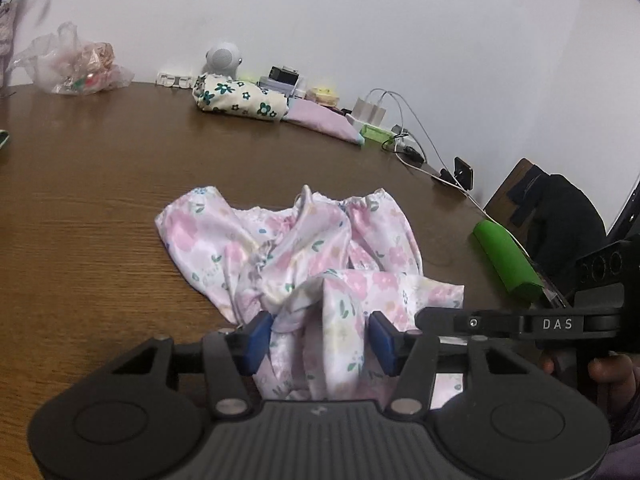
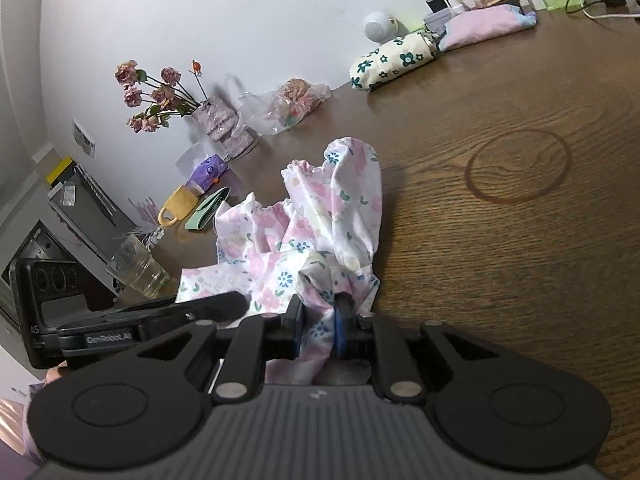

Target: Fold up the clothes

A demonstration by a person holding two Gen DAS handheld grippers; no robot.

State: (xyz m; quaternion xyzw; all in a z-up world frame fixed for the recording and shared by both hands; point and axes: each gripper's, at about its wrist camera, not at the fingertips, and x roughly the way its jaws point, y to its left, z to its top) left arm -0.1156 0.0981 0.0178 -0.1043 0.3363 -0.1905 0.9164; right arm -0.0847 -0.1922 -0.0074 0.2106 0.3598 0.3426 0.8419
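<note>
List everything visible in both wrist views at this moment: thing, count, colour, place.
floral garment: 1, white and pink, crumpled, table's near middle
table: 1, brown wood, with a ring stain
folded floral cloth: 1, cream with teal flowers, far edge
folded pink cloth: 1, pink, beside the folded floral cloth
round speaker: 1, white, by the wall
plastic bag: 1, clear, far edge
dried flowers: 1 bunch, dusty pink, by the wall
glass: 1, clear, table edge
green roll: 1, table edge
left gripper: black, blue pads, open around the garment
right gripper: black, shut on the garment
</note>
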